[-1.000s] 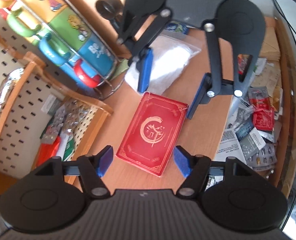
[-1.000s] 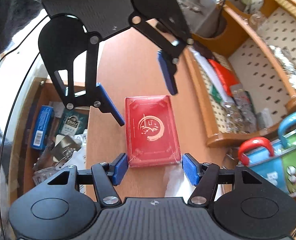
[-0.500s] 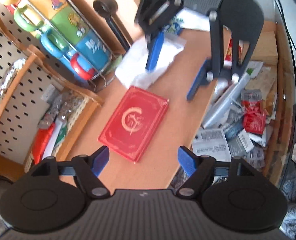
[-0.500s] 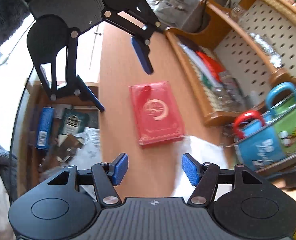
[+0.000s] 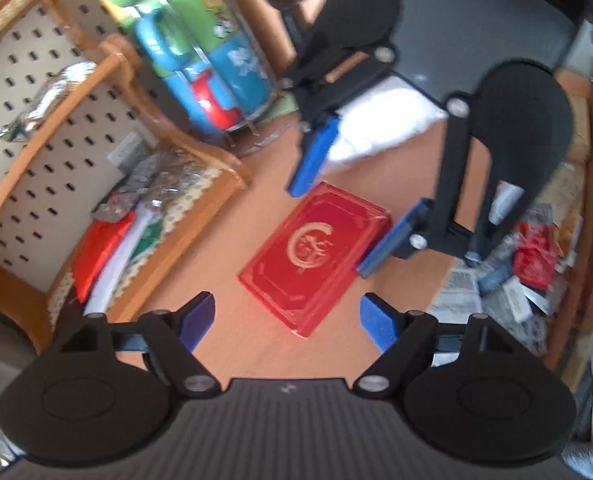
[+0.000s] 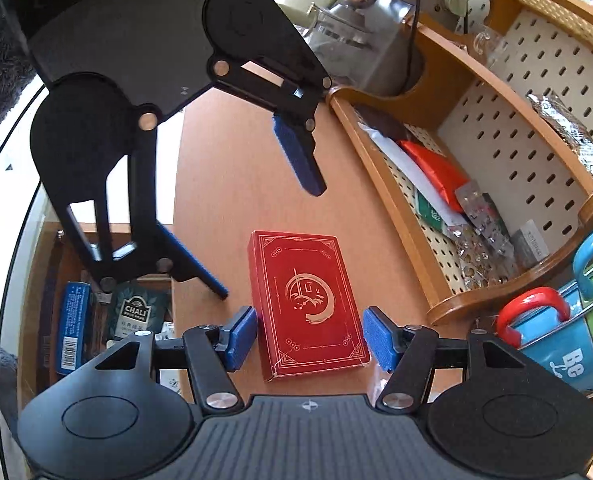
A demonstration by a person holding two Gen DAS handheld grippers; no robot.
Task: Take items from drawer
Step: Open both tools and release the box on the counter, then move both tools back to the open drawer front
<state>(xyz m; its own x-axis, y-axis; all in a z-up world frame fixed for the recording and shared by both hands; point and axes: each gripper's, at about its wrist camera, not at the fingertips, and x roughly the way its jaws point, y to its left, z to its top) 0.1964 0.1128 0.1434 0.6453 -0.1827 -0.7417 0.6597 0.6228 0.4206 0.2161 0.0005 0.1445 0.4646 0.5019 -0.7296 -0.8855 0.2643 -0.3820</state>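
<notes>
Red box (image 6: 306, 306) flat on the desktop, drawer (image 6: 52, 304) open at 9 o'clock. Right gripper (image 6: 309, 338) straddles it, wide, empty; left gripper (image 5: 286, 320) likewise. Risk: pads scrape the desk, box skids.

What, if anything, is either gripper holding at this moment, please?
Nothing: both the left gripper and right gripper are open, and the red box lies flat on the tabletop.

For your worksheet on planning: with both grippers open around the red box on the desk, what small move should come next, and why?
Probably close the right gripper on the red box: its fingers already flank the box's near end, open, with nothing held. The left gripper sits open farther back.
</notes>
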